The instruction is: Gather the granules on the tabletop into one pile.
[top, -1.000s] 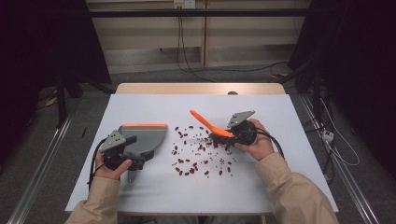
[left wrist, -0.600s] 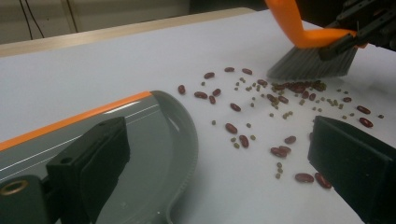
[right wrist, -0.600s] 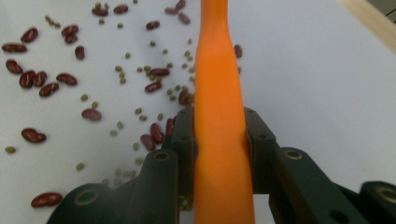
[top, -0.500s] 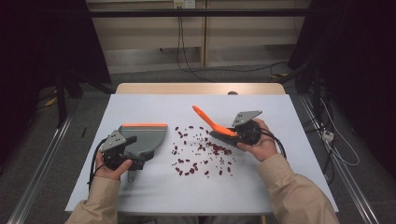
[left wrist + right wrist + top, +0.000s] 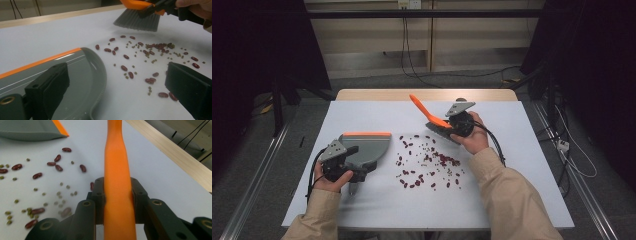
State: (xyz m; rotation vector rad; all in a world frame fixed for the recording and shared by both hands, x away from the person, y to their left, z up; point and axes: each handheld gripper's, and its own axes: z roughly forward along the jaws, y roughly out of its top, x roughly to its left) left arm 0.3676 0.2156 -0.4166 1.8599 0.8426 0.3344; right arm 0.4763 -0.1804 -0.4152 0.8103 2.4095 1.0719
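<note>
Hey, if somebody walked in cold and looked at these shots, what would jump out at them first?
Probably the bright orange brush, clamped in the right tool and raised over the far side of the white table. Next, the red beans and small green ones strewn mid-table. Then the grey dustpan with its orange edge, lying at the left by the left tool.

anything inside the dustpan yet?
No. The dustpan tray looks bare in the left gripper view; the beans lie on the table beside it, under the lifted brush. The left gripper's jaw covers part of the tray.
</note>
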